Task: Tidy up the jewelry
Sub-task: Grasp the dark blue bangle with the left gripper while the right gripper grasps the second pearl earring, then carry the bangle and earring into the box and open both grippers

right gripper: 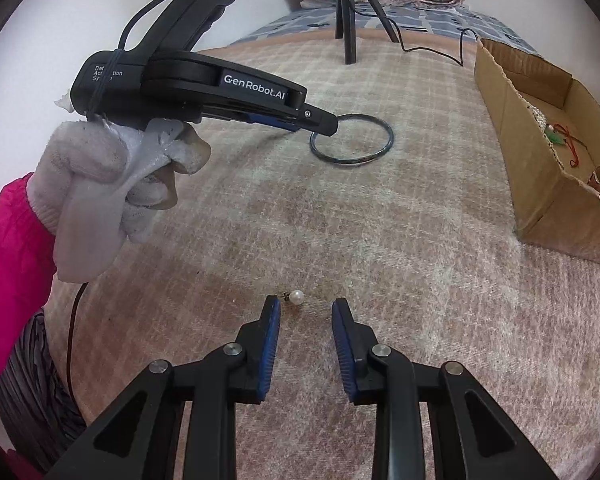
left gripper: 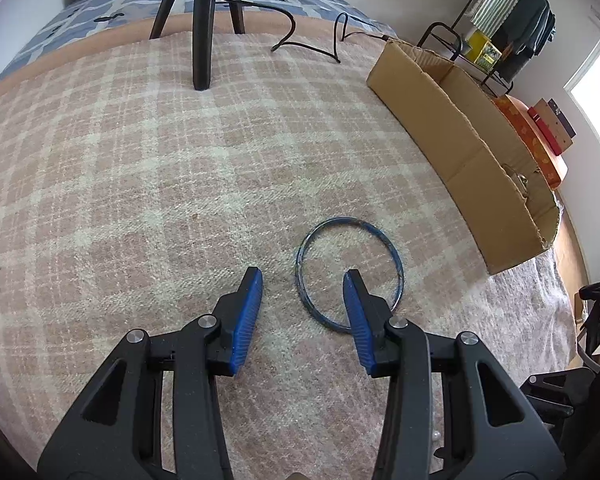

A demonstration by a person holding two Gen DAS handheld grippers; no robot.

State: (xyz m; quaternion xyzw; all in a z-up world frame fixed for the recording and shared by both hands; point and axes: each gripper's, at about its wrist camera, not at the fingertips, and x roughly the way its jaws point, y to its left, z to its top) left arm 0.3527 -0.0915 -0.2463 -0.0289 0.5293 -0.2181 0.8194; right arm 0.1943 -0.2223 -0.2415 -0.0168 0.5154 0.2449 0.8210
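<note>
A plaid blanket (left gripper: 148, 184) fills both views and carries everything. Along the right edge of each frame stands an open cardboard box (left gripper: 460, 148); the right wrist view shows some jewelry already in it, a white bead string (right gripper: 537, 115) and a piece with green and red parts (right gripper: 560, 138), so part of the sorting looks done. At the top of the frames a black tripod (left gripper: 202, 20) stands on the blanket with a cable trailing toward the box. Two pieces are left on the blanket, as far as the pictures show. A blue bangle (left gripper: 380, 236) lies flat at lower centre of the left wrist view, and the left gripper (left gripper: 305, 280) hangs over it, half open and holding nothing, one finger outside the ring and the other over its inside, straddling the near-left rim. A small pearl earring (right gripper: 297, 296) lies at lower centre of the right wrist view, just ahead of the right gripper (right gripper: 306, 306) and near its left fingertip; the jaws are narrowly parted, with nothing gripped. Both pieces, I judge, still have to be picked up and carried to the box.
</note>
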